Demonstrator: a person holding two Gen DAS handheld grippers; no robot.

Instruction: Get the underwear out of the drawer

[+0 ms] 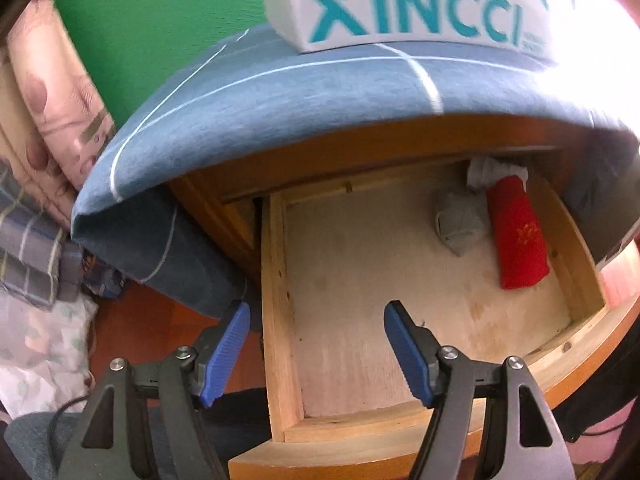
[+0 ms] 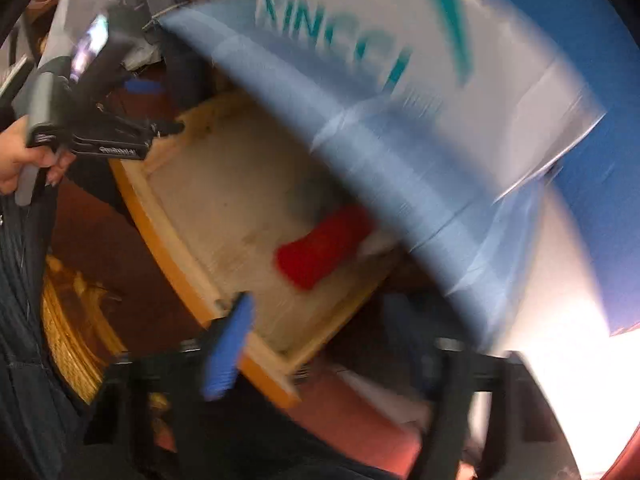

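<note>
Open wooden drawer (image 1: 280, 280) pulled out from under a blue cloth (image 1: 280, 96) that carries a white box (image 1: 400, 4) lettered in teal. The red folded underwear (image 1: 518, 236) lies against the drawer's far right corner, along its right wall, with a grey rolled garment (image 1: 460, 224) just beside it on the left and a white garment (image 1: 492, 170) at the back edge.

Left gripper (image 1: 316, 354): blue pads spread apart, nothing between them, straddling the drawer's left wall near the front edge; the underwear lies well apart, ahead and to the right.

Right gripper (image 2: 332, 344): view blurred; pads spread with nothing between them, over the drawer's near corner; the underwear lies just ahead of it.
</note>
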